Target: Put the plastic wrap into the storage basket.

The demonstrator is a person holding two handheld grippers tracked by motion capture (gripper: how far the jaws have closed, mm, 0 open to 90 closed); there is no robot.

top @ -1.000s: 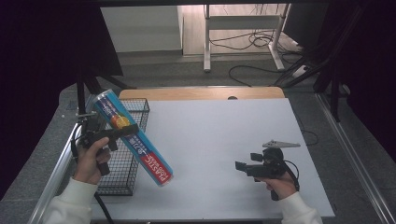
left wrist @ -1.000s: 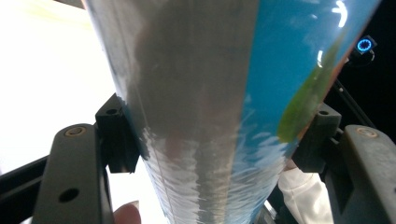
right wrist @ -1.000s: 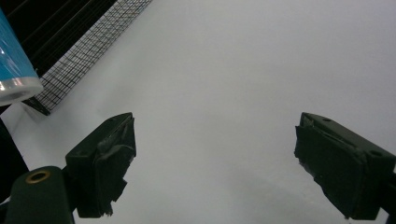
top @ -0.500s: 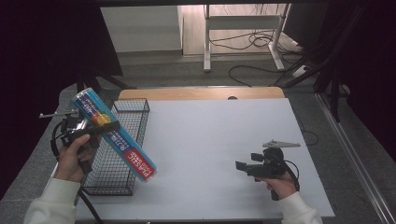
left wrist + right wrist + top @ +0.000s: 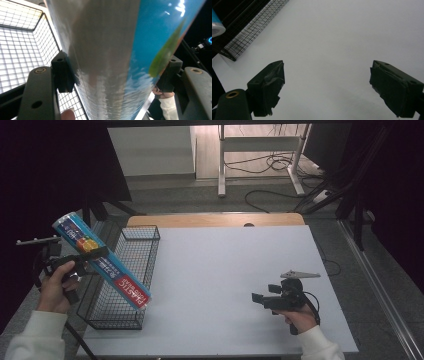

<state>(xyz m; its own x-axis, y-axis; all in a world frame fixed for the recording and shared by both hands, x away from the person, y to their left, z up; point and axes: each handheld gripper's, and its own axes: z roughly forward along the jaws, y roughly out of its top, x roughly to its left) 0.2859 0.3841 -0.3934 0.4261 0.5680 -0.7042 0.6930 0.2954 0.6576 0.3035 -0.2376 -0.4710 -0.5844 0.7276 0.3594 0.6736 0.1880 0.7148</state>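
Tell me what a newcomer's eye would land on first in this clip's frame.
The long blue tube stands out at once: the left gripper is clamped around its middle and holds it tilted in the air over the black wire basket at the table's left edge. Next comes the wide bare white table, where the right gripper rests near the front right with its jaws open and nothing between them.

Left gripper (image 5: 87, 256), raised at the left in a white-sleeved hand (image 5: 54, 287), jaws clamped on a held load; right gripper (image 5: 260, 297), held low in the right hand (image 5: 300, 317), jaws spread wide with nothing between them.
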